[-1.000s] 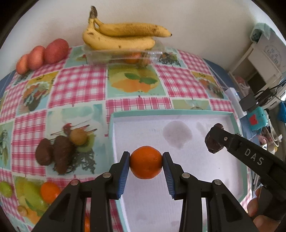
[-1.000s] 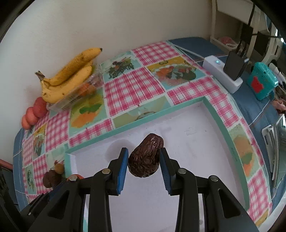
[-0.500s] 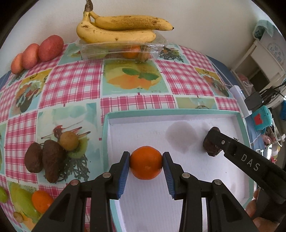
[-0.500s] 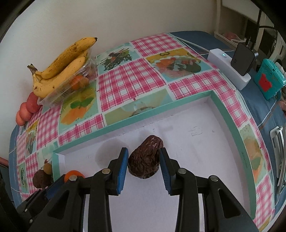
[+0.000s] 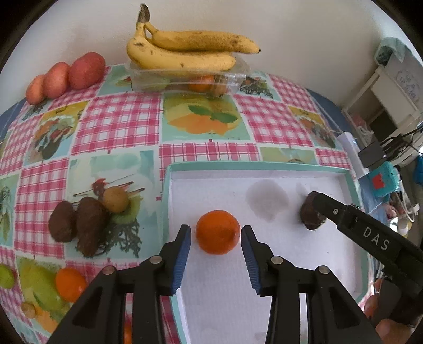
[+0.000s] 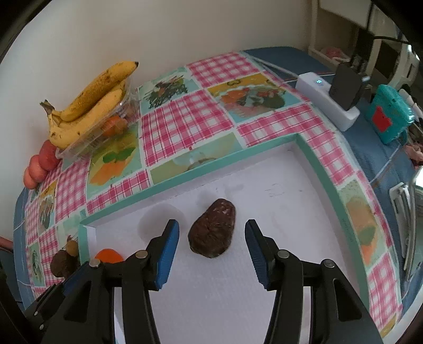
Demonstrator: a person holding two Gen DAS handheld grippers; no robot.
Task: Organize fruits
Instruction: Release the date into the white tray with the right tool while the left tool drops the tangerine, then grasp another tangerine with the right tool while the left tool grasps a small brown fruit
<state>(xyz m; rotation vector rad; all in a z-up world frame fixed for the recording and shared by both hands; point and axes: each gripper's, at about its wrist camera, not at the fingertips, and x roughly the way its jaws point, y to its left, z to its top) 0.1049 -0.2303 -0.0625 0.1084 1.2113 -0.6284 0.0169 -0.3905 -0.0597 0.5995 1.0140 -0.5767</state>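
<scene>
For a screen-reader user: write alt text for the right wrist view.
The right claw is opening around a wrinkled brown fruit lying on the white tray. Behind, bananas top a clear box on a checked tablecloth.

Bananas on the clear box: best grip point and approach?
Take the bananas at the stem end, where both join, coming from above. The fruit lies flat across the clear box, and the stem sticks up free at the left in the left wrist view.

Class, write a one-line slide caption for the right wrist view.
Right tool opening around a brown avocado lying in the white tray.
</scene>
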